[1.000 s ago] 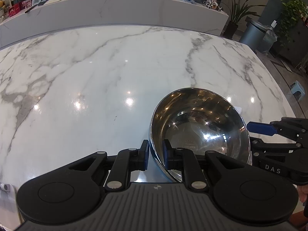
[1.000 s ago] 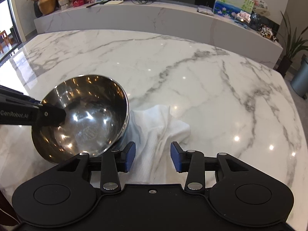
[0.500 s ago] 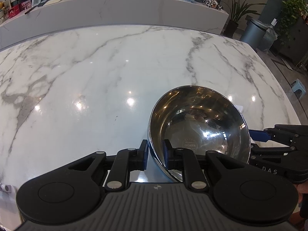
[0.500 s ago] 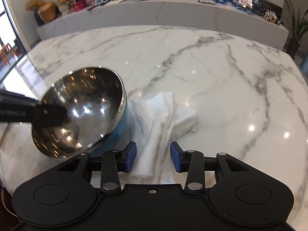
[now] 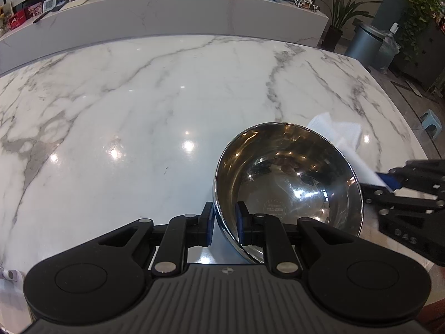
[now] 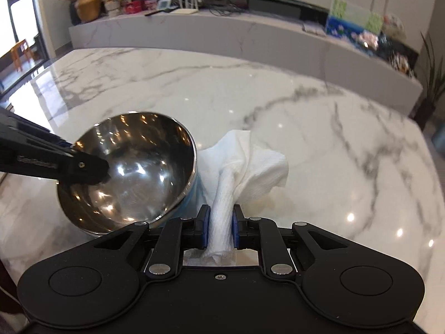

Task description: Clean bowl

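A shiny steel bowl (image 5: 289,183) is tilted on the marble table, its near rim pinched between the blue pads of my left gripper (image 5: 224,222), which is shut on it. In the right wrist view the same bowl (image 6: 130,169) sits at the left, with the left gripper's black finger (image 6: 80,167) on its rim. A white cloth (image 6: 244,164) lies bunched just right of the bowl. My right gripper (image 6: 219,229) is shut on a gathered fold of the cloth. From the left wrist view the cloth (image 5: 345,139) shows behind the bowl and the right gripper (image 5: 389,181) enters at the right edge.
The white marble table (image 5: 139,111) stretches far ahead and to the left. A long marble counter (image 6: 250,39) with boxes, a router and pictures runs behind it. A grey bin (image 5: 367,44) and plants stand past the table's right corner.
My right gripper's jaws closed onto the white cloth and pulled a fold of it up. The bowl, still in the left gripper, tipped a little further.
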The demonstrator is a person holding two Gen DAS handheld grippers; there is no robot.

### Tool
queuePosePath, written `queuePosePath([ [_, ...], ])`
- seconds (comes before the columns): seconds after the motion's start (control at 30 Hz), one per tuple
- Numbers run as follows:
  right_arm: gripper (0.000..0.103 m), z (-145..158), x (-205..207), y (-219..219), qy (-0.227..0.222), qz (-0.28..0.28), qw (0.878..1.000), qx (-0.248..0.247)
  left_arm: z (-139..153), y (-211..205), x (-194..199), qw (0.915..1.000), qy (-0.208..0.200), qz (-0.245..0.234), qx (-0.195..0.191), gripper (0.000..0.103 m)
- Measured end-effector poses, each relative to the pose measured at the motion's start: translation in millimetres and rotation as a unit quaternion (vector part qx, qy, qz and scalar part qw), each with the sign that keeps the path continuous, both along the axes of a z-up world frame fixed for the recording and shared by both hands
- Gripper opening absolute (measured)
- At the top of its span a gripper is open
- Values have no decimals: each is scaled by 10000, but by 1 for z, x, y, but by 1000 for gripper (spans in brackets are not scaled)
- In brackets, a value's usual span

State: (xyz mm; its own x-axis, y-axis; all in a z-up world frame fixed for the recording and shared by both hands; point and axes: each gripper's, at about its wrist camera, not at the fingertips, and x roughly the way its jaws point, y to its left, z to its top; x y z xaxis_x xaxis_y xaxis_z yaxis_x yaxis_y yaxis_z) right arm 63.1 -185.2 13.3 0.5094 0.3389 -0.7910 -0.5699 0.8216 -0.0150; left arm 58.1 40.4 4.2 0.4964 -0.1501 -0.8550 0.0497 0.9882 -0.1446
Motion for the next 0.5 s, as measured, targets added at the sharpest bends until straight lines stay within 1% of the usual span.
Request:
queuePosePath([
  [0.2, 14, 2, -5, 5, 46, 354, 9993, -136, 0, -1, 0, 10000, 2, -29, 18, 14],
  [0.37, 14, -9, -10, 14, 163, 595, 9972, -420, 1, 0, 0, 10000, 3, -48, 11, 14],
  [0.5, 14, -11, -14, 20, 112, 708, 9957, -592, 1, 1, 0, 10000, 4, -62, -3, 14],
])
